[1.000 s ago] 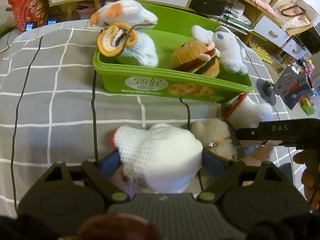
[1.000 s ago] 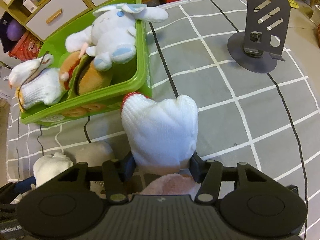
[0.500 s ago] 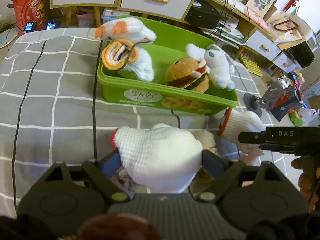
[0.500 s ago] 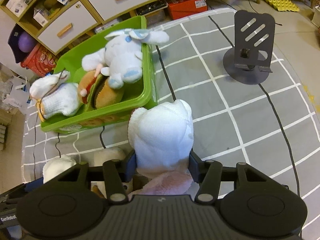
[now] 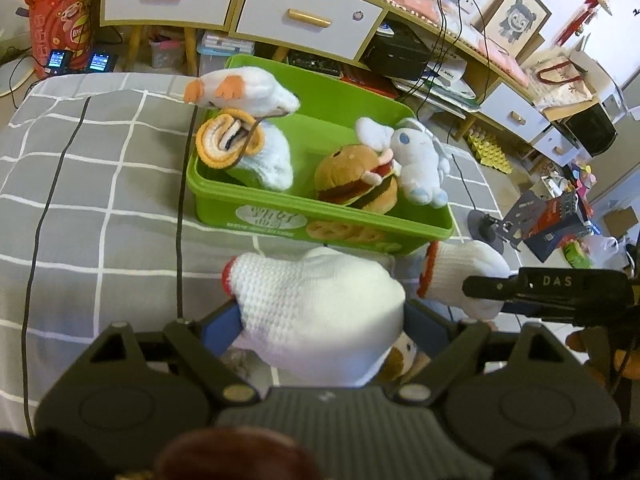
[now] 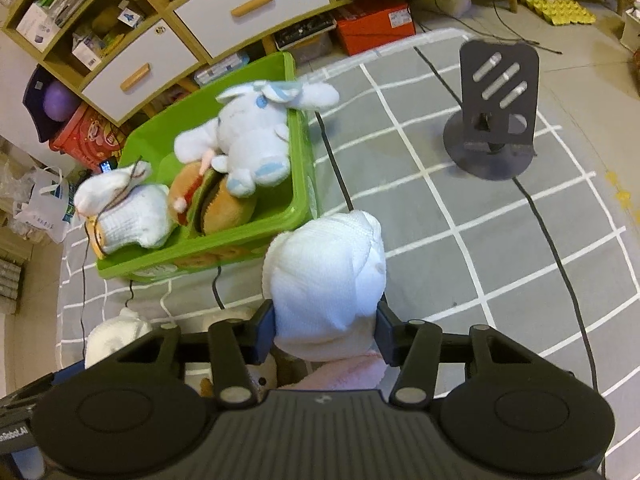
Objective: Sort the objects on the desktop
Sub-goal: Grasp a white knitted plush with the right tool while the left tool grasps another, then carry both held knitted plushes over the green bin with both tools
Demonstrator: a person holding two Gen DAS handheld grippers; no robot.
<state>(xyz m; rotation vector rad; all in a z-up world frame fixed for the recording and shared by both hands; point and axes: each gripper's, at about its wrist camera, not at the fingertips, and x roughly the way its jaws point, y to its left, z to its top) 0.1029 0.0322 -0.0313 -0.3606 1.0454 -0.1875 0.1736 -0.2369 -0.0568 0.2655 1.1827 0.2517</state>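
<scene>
Gripping a white knitted glove with red cuff (image 5: 316, 312), the left claw (image 5: 320, 320) fills the lower centre of its frame. Right claw (image 6: 326, 320) is clamped on a second white knitted glove (image 6: 326, 276), lower centre. Green plastic bin (image 5: 280, 216) sits above on the grey checked cloth (image 5: 100, 200), holding a plush hamburger (image 5: 354, 186) and white plush bunny (image 5: 416, 160).

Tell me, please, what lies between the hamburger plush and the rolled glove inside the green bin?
Only bare green bin floor separates hamburger plush from rolled glove, per the left wrist view.
</scene>
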